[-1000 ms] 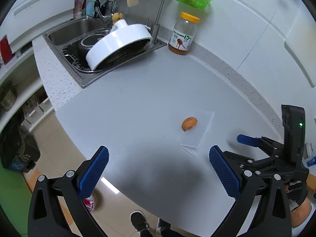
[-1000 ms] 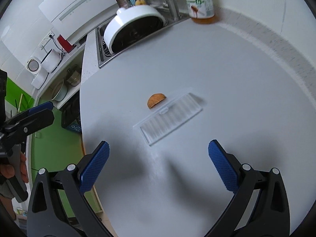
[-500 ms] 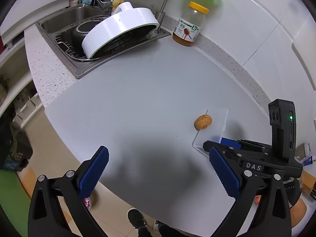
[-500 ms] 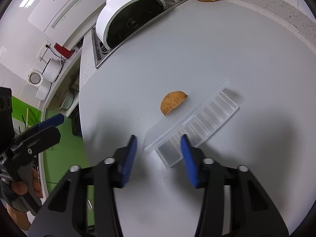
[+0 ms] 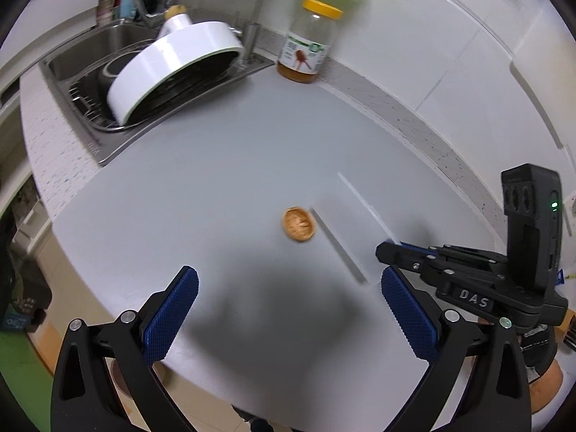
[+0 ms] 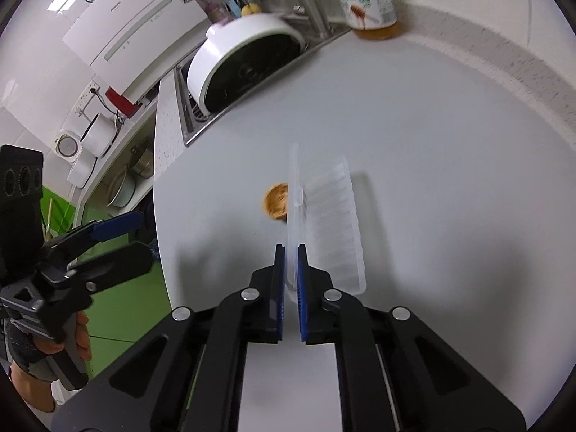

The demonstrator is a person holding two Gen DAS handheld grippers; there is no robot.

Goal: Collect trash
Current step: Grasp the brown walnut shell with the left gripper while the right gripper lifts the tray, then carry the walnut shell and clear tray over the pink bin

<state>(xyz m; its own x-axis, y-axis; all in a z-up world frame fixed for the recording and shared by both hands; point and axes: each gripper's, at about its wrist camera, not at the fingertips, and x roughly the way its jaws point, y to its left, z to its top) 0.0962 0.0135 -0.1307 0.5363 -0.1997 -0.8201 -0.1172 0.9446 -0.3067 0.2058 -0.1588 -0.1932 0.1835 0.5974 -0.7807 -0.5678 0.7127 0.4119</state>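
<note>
Right gripper (image 6: 291, 280) clamped on clear plastic tray (image 6: 334, 223), left gripper (image 5: 288, 320) wide apart

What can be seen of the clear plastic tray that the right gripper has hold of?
The clear plastic tray looks thin and see-through, with a ribbed base of parallel grooves and a flat lid hinged open, standing on edge. The right hand-held gripper is shut on the lid's near end. The tray sits mid-way on the grey countertop, whether lifted is unclear. A brown nutshell lies just left of it.
</note>
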